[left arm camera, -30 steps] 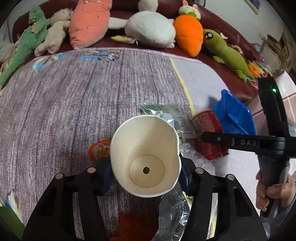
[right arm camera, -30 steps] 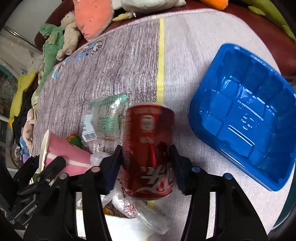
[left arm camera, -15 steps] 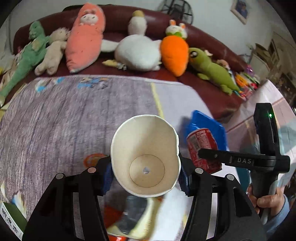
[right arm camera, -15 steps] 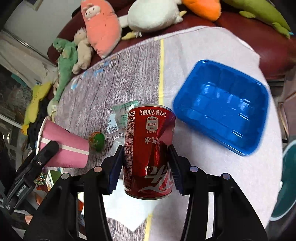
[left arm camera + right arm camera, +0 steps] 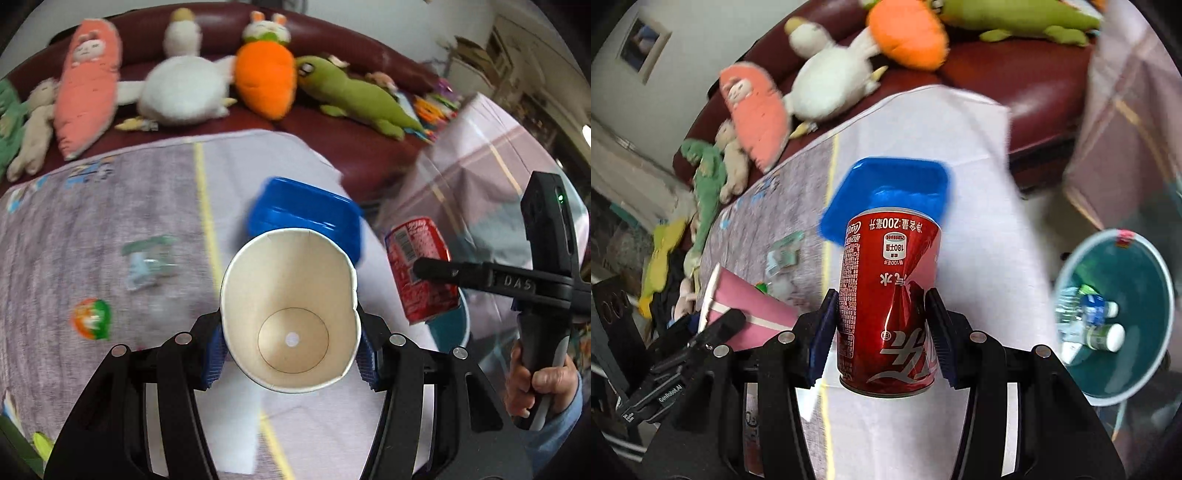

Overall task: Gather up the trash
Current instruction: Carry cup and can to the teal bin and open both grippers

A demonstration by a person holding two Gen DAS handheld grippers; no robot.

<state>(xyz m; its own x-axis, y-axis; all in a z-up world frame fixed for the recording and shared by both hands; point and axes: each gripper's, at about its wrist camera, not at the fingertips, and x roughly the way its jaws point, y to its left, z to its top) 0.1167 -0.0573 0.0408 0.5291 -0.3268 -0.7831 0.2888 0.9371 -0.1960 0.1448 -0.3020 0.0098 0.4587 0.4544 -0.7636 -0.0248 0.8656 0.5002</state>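
My left gripper (image 5: 290,356) is shut on a paper cup (image 5: 290,314), cream inside and pink outside (image 5: 753,314), its mouth facing away from me. My right gripper (image 5: 882,332) is shut on a dented red drink can (image 5: 890,306), held upright; the can (image 5: 421,273) also shows at the right of the left wrist view. Both are held in the air above the table's right part. A teal bin (image 5: 1145,288) with bottles inside stands on the floor, right of the can. A clear-green wrapper (image 5: 147,258) and an orange-green packet (image 5: 92,317) lie on the tablecloth.
A blue plastic tray (image 5: 306,218) sits on the table beyond both grippers. Several plush toys (image 5: 266,74) line the dark red sofa behind the table. A person's hand (image 5: 535,384) grips the right tool's handle. Another cloth-covered surface (image 5: 480,155) stands at the right.
Both grippers have risen and swung right with the cup and the can, away from the trash pile. The table's right edge and the teal bin have come into view.
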